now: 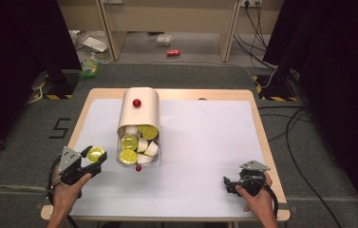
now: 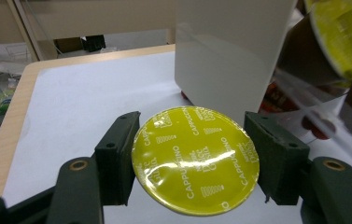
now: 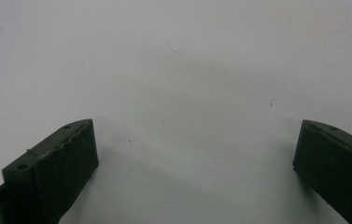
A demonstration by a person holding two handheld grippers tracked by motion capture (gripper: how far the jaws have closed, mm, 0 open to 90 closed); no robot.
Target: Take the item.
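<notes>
1. Your left tool (image 1: 92,158) is clamped on a yellow-lidded capsule (image 1: 95,153), just left of the capsule dispenser (image 1: 139,124) on the tabletop (image 1: 205,142).
2. The left gripper view reads "CAPPUCCINO" on that lid (image 2: 195,158).
3. Your right tool (image 3: 197,168) stands apart, holding nothing, over white surface.
</notes>
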